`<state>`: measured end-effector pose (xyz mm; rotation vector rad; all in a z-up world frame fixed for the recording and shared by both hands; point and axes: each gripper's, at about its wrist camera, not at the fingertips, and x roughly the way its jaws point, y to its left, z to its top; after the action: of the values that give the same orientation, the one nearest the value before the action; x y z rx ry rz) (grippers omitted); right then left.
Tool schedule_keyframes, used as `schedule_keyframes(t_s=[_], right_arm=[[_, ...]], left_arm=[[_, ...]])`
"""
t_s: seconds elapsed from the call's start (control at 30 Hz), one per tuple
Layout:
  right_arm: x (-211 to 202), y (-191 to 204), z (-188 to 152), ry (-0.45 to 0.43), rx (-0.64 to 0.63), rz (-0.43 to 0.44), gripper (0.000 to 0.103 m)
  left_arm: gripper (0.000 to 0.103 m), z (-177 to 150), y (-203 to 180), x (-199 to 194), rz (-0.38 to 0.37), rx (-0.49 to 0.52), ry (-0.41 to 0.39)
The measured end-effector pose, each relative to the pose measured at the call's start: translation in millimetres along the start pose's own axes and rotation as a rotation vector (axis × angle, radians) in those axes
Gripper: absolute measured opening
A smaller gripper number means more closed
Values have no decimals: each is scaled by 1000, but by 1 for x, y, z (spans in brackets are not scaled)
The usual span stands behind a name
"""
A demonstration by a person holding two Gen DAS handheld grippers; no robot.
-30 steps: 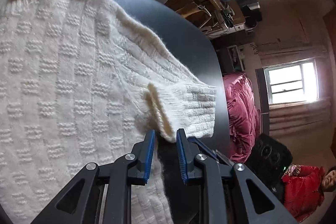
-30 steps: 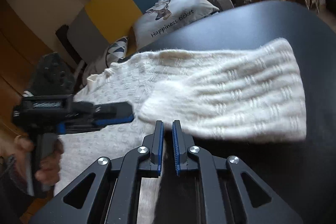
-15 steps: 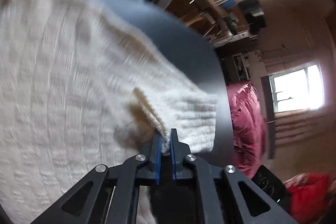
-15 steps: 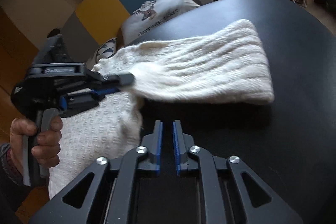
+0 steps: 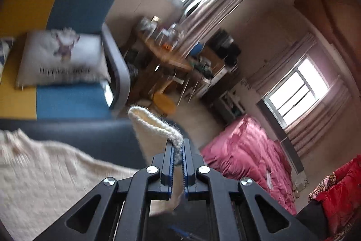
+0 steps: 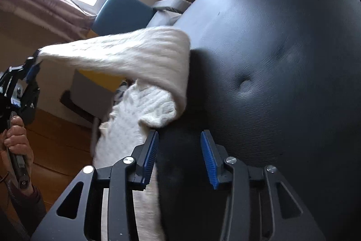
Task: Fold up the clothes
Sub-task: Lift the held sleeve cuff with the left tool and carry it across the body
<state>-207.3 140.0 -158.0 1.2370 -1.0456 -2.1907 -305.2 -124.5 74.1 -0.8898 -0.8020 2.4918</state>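
Observation:
A cream knitted sweater [image 5: 38, 175] lies on a black padded table [image 6: 282, 60]. My left gripper [image 5: 178, 150] is shut on the sleeve cuff [image 5: 158, 125] and holds it lifted above the table. In the right wrist view the sleeve [image 6: 126, 60] stretches across in the air from the sweater body [image 6: 144, 110] to the left gripper [image 6: 33, 64] at far left. My right gripper [image 6: 179, 141] is open and empty, low over the table beside the sweater's edge.
A blue and yellow sofa [image 5: 74, 3] with a printed cushion [image 5: 61, 60] stands behind the table. A cluttered wooden desk [image 5: 171, 53] and a pink quilt [image 5: 248, 150] lie beyond the table's edge. Wooden floor [image 6: 56, 146] shows at the left.
My left gripper closed on the sleeve cuff and lifted it up off the table, swinging it across. My right gripper opened and moved nearer the sweater's edge.

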Motion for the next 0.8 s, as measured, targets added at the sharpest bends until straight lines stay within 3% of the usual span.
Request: schedule_keyframes(t_s=[0.13,0.33,0.53,0.63,0.7,0.8], right_arm=[[20,4,-4,40,78,73,43],[46,-15,-22,40,443,377,65],[42,-4,-27,-6,442,360,71],[44,2,-26,-12,483,386,83],[47,8,-27,-16,484,369,84],[57,11,-34,-15,558,430,84]], left_arm=[[5,16,11,-28,15,8,-39],[5,26,30,-62,20,3,-88],[5,25,56,-104,61,3,-163],[5,24,78,-125,86,-22,-192],[5,22,95,-138,107,-43,-202],[5,17,115,-150,130,-64,-204]])
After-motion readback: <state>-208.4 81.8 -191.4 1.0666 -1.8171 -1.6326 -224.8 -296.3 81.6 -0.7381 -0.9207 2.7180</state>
